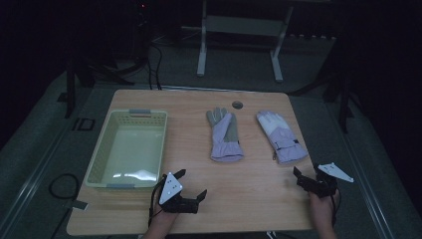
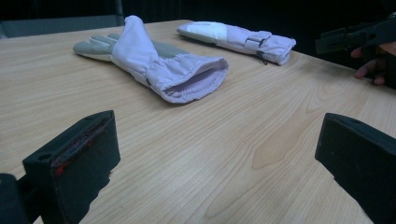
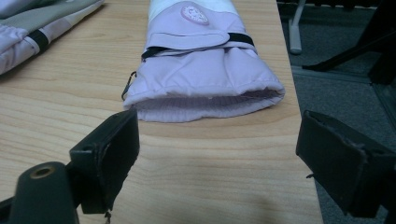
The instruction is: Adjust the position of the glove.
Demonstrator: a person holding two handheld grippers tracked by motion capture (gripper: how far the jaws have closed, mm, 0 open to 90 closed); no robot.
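While both claws gape empty, right claw [image 3: 217, 154] faces glove [image 3: 205, 70]

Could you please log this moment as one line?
left tongs: open, empty | right tongs: open, empty, facing right glove cuff | left glove: flat on table | basket: empty

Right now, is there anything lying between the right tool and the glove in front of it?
No. In the right gripper view, only bare wooden table separates the open right tool from the cuff of the lilac glove.

basket [image 1: 130, 147] left, two gloves [image 1: 225, 135] right
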